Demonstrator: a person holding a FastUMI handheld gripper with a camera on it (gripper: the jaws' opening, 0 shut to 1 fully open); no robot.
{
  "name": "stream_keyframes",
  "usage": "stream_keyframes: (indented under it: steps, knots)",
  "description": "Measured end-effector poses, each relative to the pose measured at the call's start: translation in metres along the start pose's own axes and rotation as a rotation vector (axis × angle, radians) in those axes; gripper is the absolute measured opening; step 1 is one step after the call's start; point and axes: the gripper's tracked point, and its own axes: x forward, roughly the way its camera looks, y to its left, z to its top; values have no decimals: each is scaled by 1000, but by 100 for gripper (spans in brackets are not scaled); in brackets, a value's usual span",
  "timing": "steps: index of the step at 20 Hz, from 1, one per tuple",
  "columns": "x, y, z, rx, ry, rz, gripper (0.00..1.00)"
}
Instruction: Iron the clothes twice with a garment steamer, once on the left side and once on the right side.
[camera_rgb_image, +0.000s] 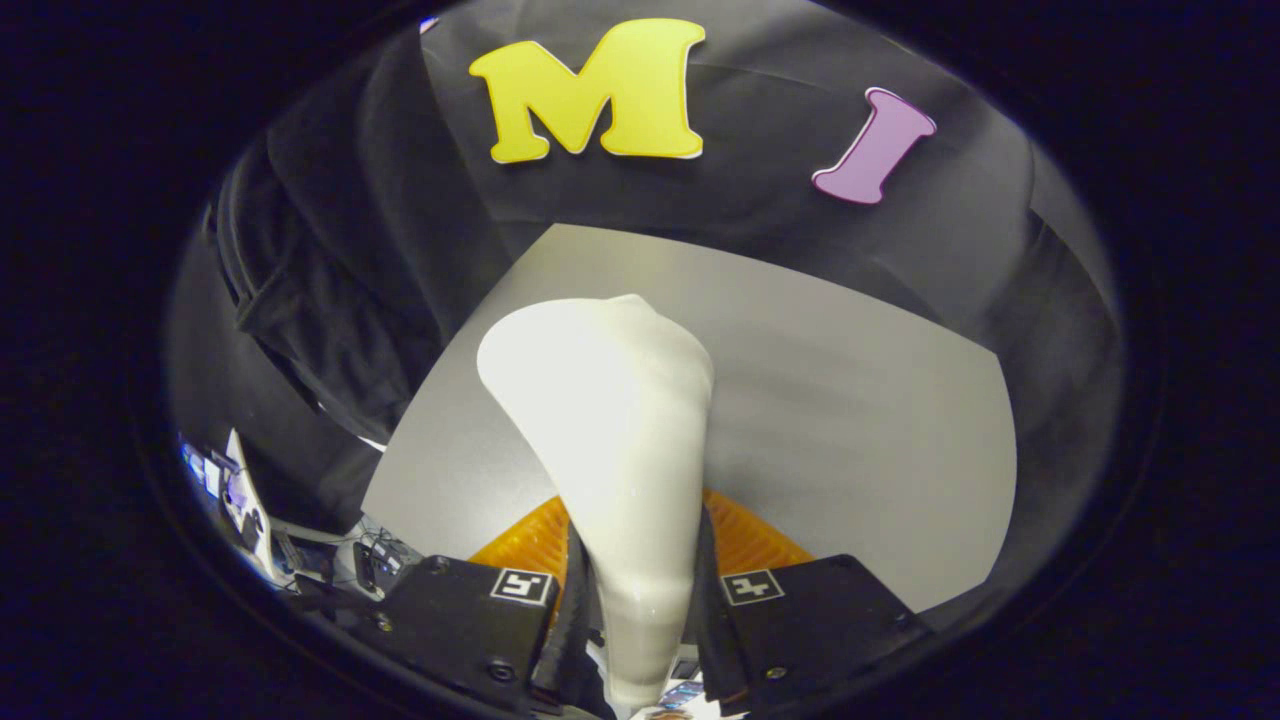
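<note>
Steamer held upright over the table

Steamer (610, 440) sits clamped in the gripper (635, 590), and both fingers (575, 600) press against its narrow neck, one on each side. It is a pale, cream-white thing, smooth and glossy. From the pinch point it rises ahead of the fingers and flares into a broad rounded head that tips a little to the left. The lower end of the neck drops down between the fingers and out past them.

Behind the steamer lies a grey table (850, 400), flat and matte, its far edge curving under the booth wall (760, 190). The steamer's head stands over the middle of that top; whether it touches the table or hangs above it, I cannot tell from where the camera looks.

To the left of the table a dark garment (330, 290) hangs in soft folds against the wall, just beside the table's left corner and well apart from the steamer's head. It blends with the wall cloth behind it, so its full outline is hard to make out.

Down past the table's near left corner there is a clutter of small gear and cables (375, 555), too small and blurred to name.
</note>
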Motion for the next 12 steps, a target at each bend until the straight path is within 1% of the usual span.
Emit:
stream_keyframes:
  steps: [2,5,10,12]
  knots:
    - [-2,3,0,10,-13,16,44]
    - [-8,4,0,16,-52,40,41]
    - [-16,3,0,18,-110,51,41]
    - [-19,3,0,42,-138,50,41]
